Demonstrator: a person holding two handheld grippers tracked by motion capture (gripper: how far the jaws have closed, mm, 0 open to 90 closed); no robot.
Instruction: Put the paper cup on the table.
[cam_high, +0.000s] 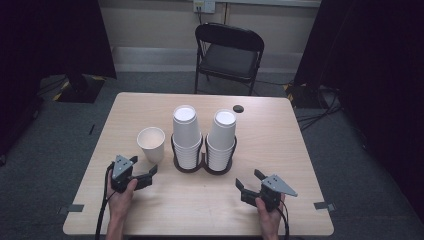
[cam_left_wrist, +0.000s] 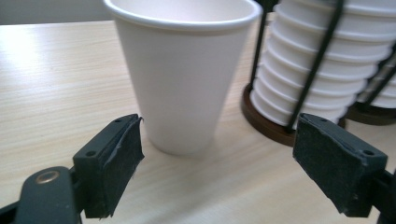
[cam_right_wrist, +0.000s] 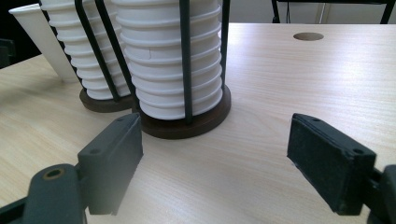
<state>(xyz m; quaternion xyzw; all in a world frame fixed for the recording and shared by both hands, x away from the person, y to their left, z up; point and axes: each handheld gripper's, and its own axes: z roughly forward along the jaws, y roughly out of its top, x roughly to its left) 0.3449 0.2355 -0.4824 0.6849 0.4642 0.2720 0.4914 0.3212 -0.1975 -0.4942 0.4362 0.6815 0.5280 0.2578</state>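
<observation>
**A:** High view first, biggest thing down. What's the table (cam_high: 280, 150) holding?

**B:** At its middle sits the rack (cam_high: 202, 167), two rings joined, each with a stack of upturned cups. My left stack (cam_high: 186, 135) and right stack (cam_high: 221, 140) both stand tall, so very few cups have come off, I'd judge.

**A:** And the loose one?

**B:** One cup (cam_high: 151, 144) stands upright, mouth up, on the bare table just beside the rack, at its nine o'clock. It touches neither the rack nor me. That's the work in hand as I read it: cups pulled off a stack and set down singly. One is out; the rest of both stacks is left.

**A:** Where are your grippers?

**B:** My left gripper (cam_high: 150, 172) is at the cup's six o'clock, near it, pointing toward the rack. In the left gripper view the cup (cam_left_wrist: 182, 84) rises just past my pads (cam_left_wrist: 123, 163), and they stand apart with nothing between them, holding nothing.

**A:** The right?

**B:** My right gripper (cam_high: 246, 181) rests at about five o'clock of the rack, a bit off from it. In the right gripper view my jaws gape wide and empty, aimed at the right stack's base (cam_right_wrist: 187, 121).

**A:** So how far along?

**B:** Early, I reckon. One cup placed, both hands free, no cup gripped yet.
</observation>
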